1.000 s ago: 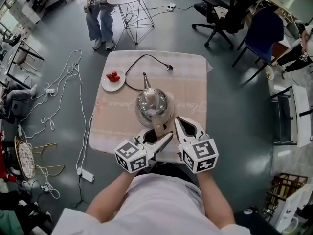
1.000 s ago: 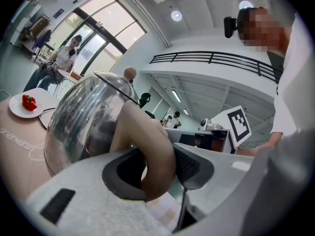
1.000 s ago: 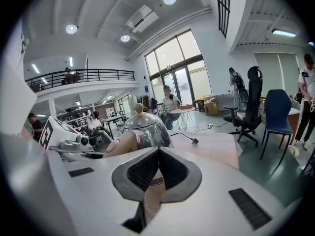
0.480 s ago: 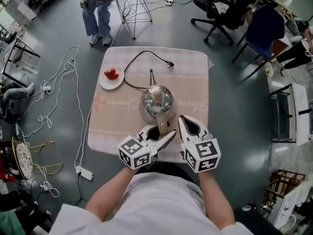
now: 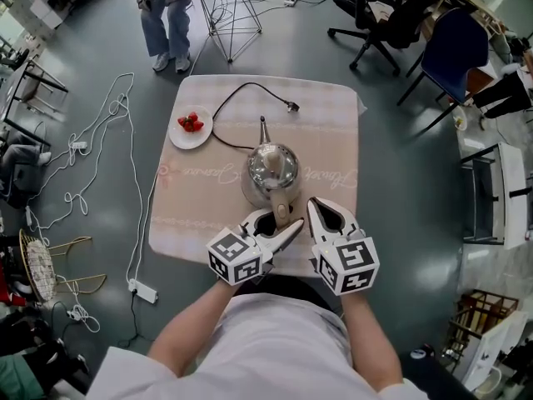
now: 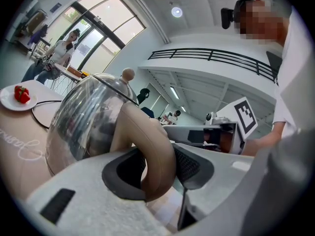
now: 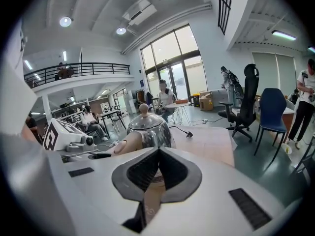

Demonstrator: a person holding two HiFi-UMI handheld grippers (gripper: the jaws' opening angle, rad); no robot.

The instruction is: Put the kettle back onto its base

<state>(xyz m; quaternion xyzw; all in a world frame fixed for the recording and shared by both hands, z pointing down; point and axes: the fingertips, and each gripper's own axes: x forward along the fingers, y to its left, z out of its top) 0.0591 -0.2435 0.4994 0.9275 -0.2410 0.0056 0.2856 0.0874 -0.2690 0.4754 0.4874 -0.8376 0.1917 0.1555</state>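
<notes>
Moved: kettle [image 5: 271,172] sunk slightly toward worktop [image 5: 325,140] vs. earlier frame, w/ L tongs [image 5: 276,225].
Kettle: steel, mid-worktop, spout pointing away; whether seated on base, can't tell.
L tongs: pinching beige handle [image 6: 147,151].
R tongs [image 5: 318,208]: pressed together, empty, just beside handle.
Also: plate [image 5: 185,138] w/ strawberries [image 5: 191,122]; cord [image 5: 246,85].

My left gripper [image 5: 280,223]: fingers astride kettle [image 5: 271,169] handle, over counter [image 5: 333,132]; right gripper [image 5: 321,207] alongside; strawberry plate [image 5: 188,135] upper left.
</notes>
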